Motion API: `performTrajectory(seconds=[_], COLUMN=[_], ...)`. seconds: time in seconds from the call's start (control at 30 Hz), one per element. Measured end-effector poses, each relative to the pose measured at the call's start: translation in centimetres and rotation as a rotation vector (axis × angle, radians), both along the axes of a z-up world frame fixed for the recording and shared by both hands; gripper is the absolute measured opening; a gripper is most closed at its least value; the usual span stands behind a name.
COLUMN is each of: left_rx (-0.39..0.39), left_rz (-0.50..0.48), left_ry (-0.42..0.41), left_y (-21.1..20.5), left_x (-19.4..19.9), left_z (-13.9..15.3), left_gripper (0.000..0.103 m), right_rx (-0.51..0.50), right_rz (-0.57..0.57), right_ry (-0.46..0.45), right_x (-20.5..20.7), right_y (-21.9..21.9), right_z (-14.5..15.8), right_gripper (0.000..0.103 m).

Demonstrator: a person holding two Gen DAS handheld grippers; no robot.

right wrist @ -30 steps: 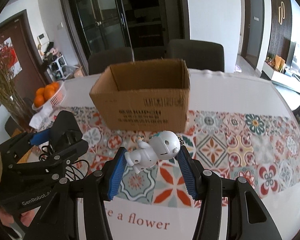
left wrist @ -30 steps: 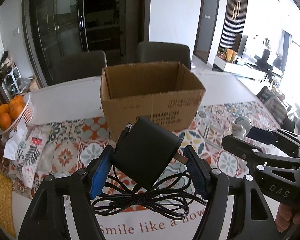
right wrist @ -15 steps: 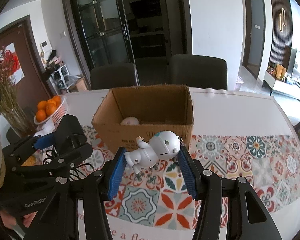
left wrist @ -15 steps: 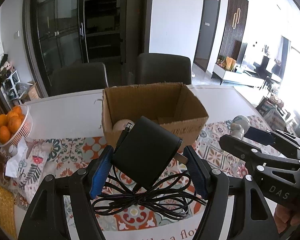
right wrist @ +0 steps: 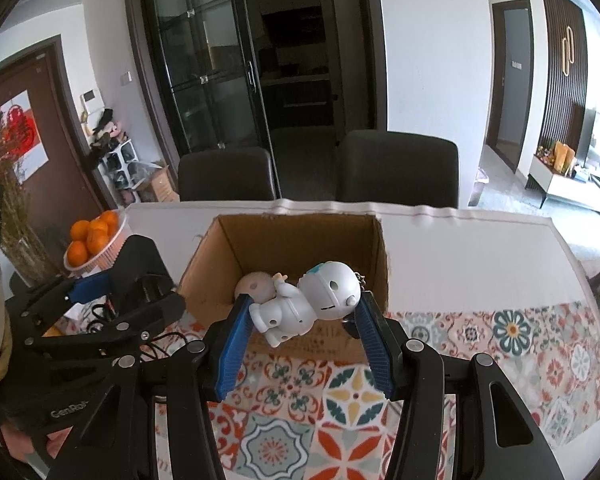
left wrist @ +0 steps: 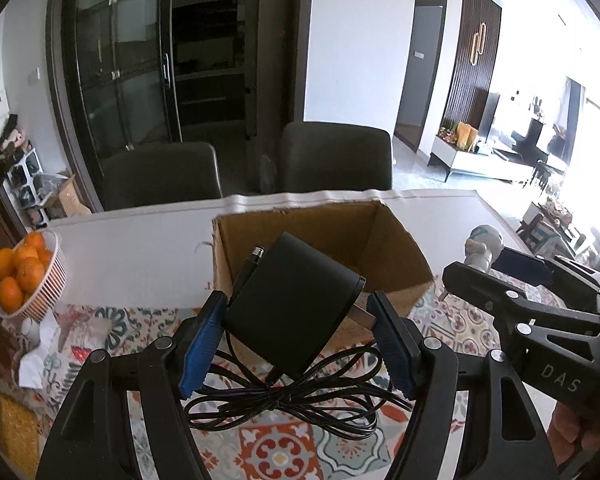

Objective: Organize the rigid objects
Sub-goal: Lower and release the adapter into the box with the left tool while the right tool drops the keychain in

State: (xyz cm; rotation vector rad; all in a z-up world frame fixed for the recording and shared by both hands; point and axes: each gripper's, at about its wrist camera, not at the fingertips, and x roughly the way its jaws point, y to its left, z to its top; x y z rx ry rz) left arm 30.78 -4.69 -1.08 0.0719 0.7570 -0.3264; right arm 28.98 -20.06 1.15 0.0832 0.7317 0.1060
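Both grippers have risen and closed in on the cardboard box [left wrist: 396, 264] since a second ago, so its open top now shows from above where only its printed front face showed before.

The left gripper [left wrist: 296, 336] pinches a black power adapter [left wrist: 292, 304] between its blue pads [left wrist: 200, 344]; the adapter sits tilted, one metal prong against the right-hand pad, and it hangs over the near wall of the box. Its bundled black cable [left wrist: 284, 404] dangles below the fingers, on the near side of the box (loosely tied in the middle).

The right gripper [right wrist: 304, 320] is clamped on a small white robot figure [right wrist: 308, 300], which lies sideways between the pads with its round head toward the right-hand pad and a short chain [right wrist: 362, 280] at the head. The figure is held above the near edge of the box. Inside the box, by its near-left corner, lies a pale round thing [right wrist: 254, 284], partly hidden behind the figure.

The box stands on a white table [right wrist: 460, 248], at the far edge of a patterned tile-print mat [right wrist: 480, 340]. A basket of oranges [left wrist: 24, 276] sits well to the left of the box, and two dark chairs [right wrist: 396, 168] stand behind it.
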Motion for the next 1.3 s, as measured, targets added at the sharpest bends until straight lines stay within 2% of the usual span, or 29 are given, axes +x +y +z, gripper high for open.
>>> performTrajectory(seconds=[0.3, 0.53, 0.9, 1.3], left_rx=[0.011, 0.016, 0.023, 0.036], left_rz=[0.009, 0.015, 0.03, 0.032], left_ry=[0.0, 0.017, 0.079, 0.15], left_y=[-0.2, -0.3, -0.7, -1.1], left_x=[2.9, 5.2, 8.9, 11.4], left_z=[1.1, 1.3, -0.3, -3.1], left_gripper=[0.071, 0.071, 0.071, 0.071], right_rx=[-0.021, 0.001, 0.027, 0.061], right_rz=[0.006, 0.019, 0.032, 0.039], right_ry=[-0.004, 0.019, 0.082, 0.171], right_x=[3.4, 5.5, 9.1, 12.3], right_y=[-0.2, -0.3, 0.0, 0.0], right_z=[1.1, 0.8, -0.6, -3.5], right_gripper=[0.053, 0.053, 0.053, 0.053])
